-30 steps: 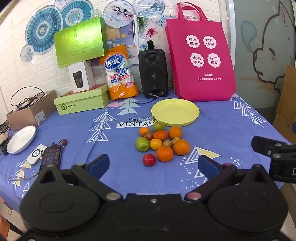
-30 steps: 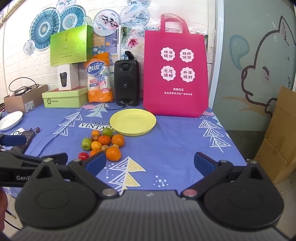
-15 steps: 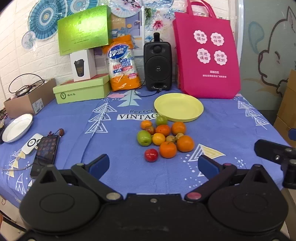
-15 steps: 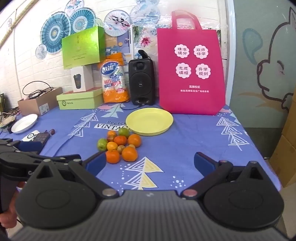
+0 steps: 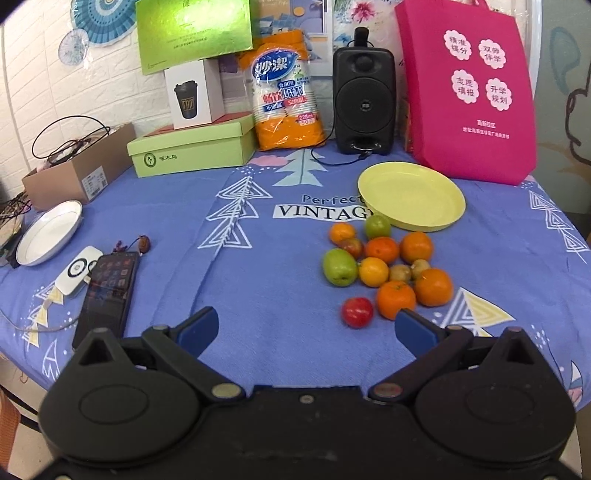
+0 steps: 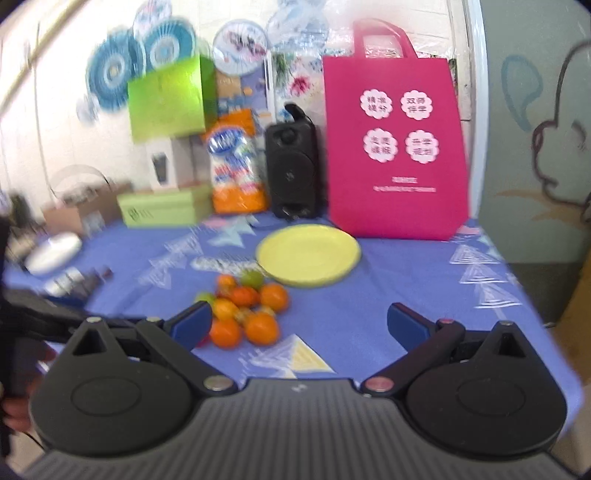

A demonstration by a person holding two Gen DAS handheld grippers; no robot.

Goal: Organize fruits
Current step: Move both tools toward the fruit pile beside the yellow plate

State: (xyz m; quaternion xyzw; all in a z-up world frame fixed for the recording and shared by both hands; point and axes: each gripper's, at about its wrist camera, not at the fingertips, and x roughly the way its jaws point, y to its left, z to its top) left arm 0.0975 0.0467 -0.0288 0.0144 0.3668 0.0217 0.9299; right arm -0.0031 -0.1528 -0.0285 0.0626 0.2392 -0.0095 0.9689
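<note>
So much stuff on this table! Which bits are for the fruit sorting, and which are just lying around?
For the job:
- pile of fruit
- yellow plate, with nothing on it
- left claw and right claw, both open

Just lying about:
- pink bag
- speaker
- green boxes
- phone
- white dish

White brick wall (image 5: 55, 92) hung with blue paper fans (image 5: 99, 14); the right wall (image 6: 535, 129) seemingly bears a cartoon mural.
</note>
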